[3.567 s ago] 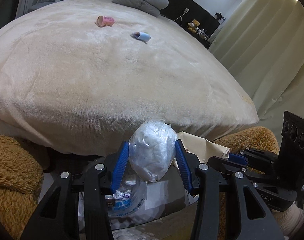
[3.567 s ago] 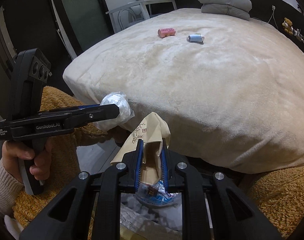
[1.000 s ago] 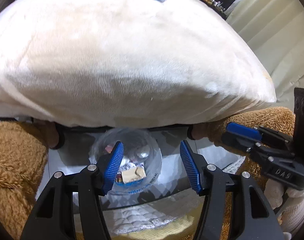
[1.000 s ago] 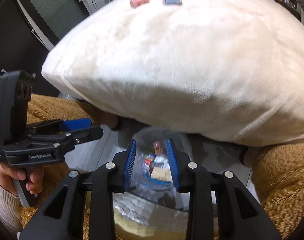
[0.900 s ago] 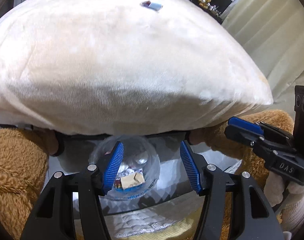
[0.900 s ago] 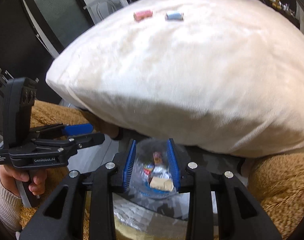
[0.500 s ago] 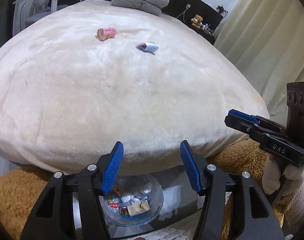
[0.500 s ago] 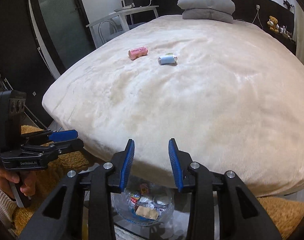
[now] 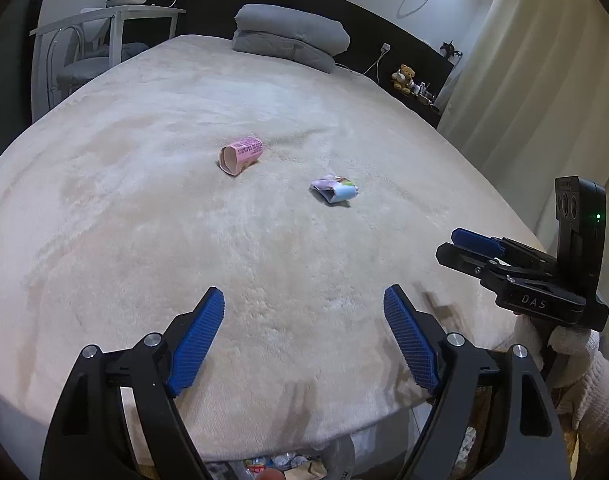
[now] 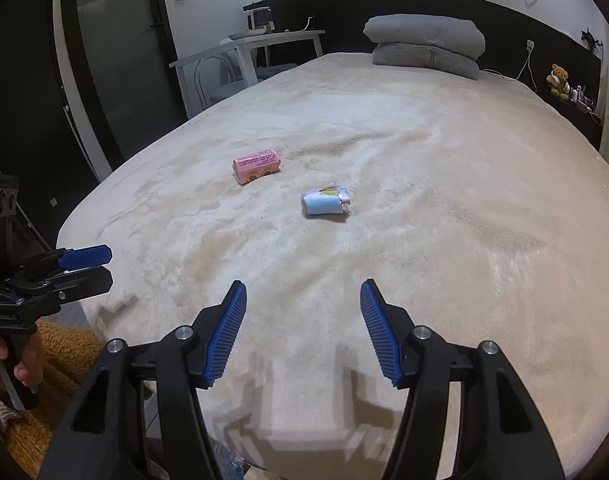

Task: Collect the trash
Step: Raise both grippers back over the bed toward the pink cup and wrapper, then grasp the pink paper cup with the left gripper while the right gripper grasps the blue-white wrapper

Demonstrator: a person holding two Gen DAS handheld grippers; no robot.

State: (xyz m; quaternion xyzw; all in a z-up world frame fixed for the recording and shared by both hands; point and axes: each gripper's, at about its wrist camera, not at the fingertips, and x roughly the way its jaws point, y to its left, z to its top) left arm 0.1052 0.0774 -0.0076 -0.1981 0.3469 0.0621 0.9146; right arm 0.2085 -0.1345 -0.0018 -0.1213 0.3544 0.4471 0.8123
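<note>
Left wrist view: left gripper, jaws opening w/ nothing between, hovers over bed; pink carton & blue wrapper lie well ahead, apart.

Right wrist view: right gripper also opening, empty. Best approach: one item per gripper, straddle, then close.

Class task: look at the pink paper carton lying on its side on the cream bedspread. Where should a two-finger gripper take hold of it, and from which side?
Probably across the middle of the pink paper carton, coming from above with one pad on each long side. It lies flat on the cream bedspread, its open end looks squashable, and the long sides stand clear. The left gripper sits nearer; its jaws are opening, empty.
</note>
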